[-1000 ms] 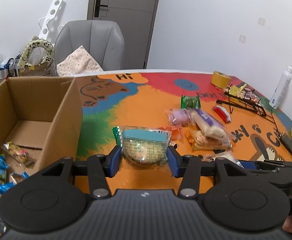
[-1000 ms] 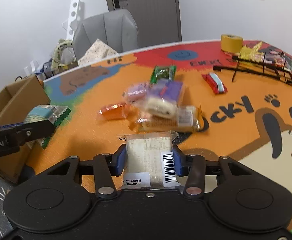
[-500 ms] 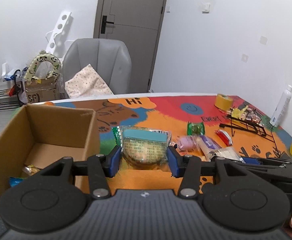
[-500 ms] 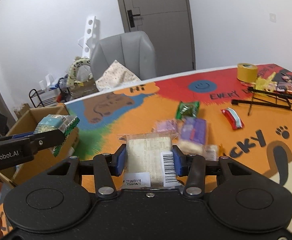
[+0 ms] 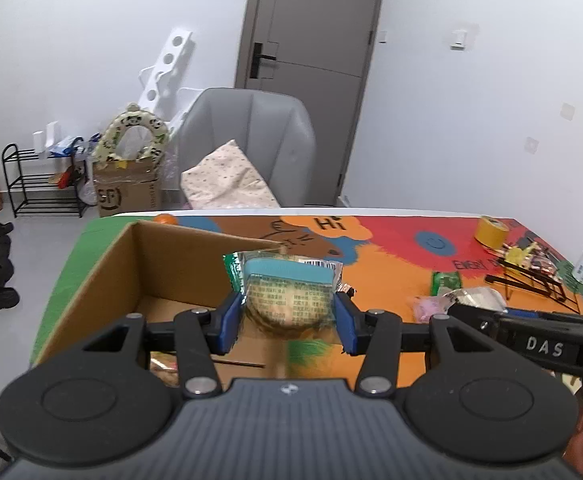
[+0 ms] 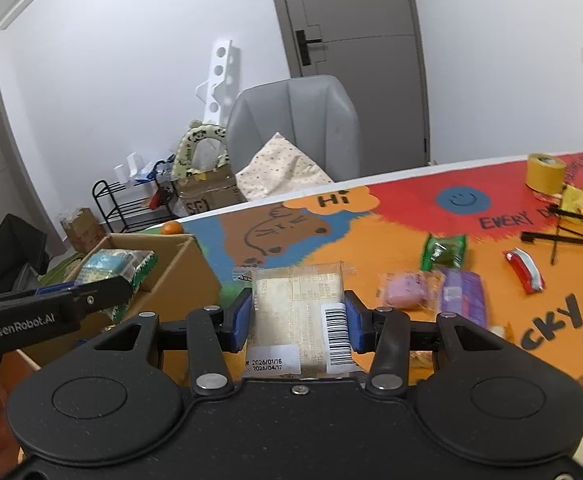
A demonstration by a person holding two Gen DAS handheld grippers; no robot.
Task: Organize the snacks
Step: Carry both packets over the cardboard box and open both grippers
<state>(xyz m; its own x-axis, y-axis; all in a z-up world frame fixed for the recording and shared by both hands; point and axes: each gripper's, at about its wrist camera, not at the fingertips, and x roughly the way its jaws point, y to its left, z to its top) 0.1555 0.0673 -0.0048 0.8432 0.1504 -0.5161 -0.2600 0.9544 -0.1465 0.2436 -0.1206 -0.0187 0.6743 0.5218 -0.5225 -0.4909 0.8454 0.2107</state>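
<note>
White-walled room, grey door at the back, a grey chair [image 5: 251, 140] with a spotted cushion [image 5: 227, 180] pulled up to the far edge of the table, and the table itself is covered by a loud cartoon mat [image 6: 391, 220], orange, red and blue. At its left end sits an open cardboard box [image 5: 163, 264], flaps up, and a wrapped snack shows on its floor through the left gripper's frame.

The left gripper [image 5: 289, 316] is up over the box's right wall, blue pads clamped on a round cake in a clear wrapper [image 5: 287, 296] with a teal band and a green zigzag edge. From the right wrist view that same packet hangs just above the box opening.

The right gripper [image 6: 297, 316] is off to the right of the box, above the orange part of the mat, pads pressed on both sides of a pale square packet [image 6: 297, 312] with a barcode and a date sticker facing the camera.

Loose on the mat beyond it: a green packet [image 6: 443, 252], a pink one [image 6: 405, 290] touching a purple one [image 6: 463, 294], and a red-and-white bar [image 6: 525, 270] well apart to the right. A yellow tape roll [image 6: 545, 172] stands near the far edge, beside a black wire rack [image 6: 571, 232]
</note>
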